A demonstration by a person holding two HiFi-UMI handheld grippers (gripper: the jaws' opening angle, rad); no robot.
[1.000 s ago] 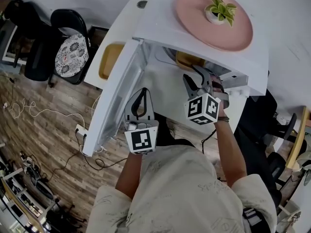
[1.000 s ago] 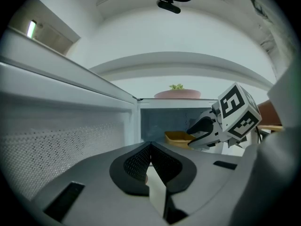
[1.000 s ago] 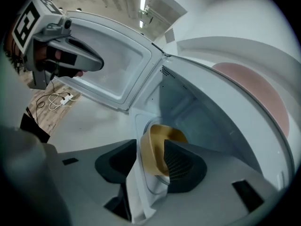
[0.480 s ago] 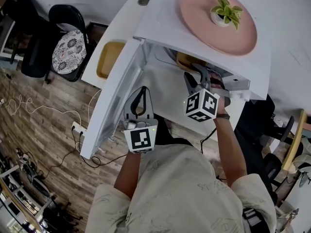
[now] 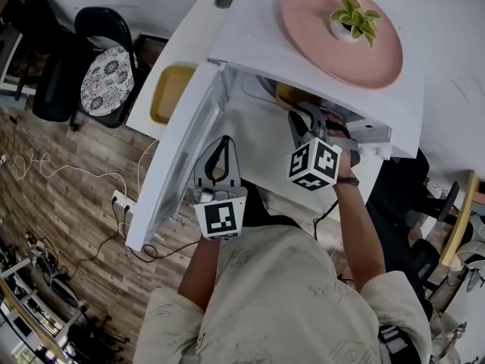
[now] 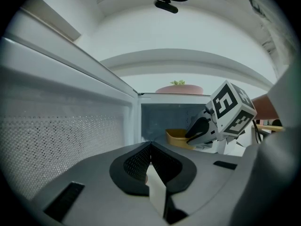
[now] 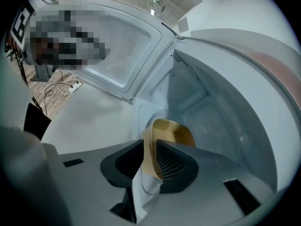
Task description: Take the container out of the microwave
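Yellow container (image 7: 175, 128) sat inside the microwave (image 5: 242, 40), its near wall between the jaws of the right gripper (image 7: 149, 147), which had just been closing and appeared to pinch it. Left gripper (image 6: 150, 149) hung closed and empty beside the door (image 5: 178, 158). Held by one thin wall only, the container could tilt, slip free, or catch the cavity's lip on withdrawal.
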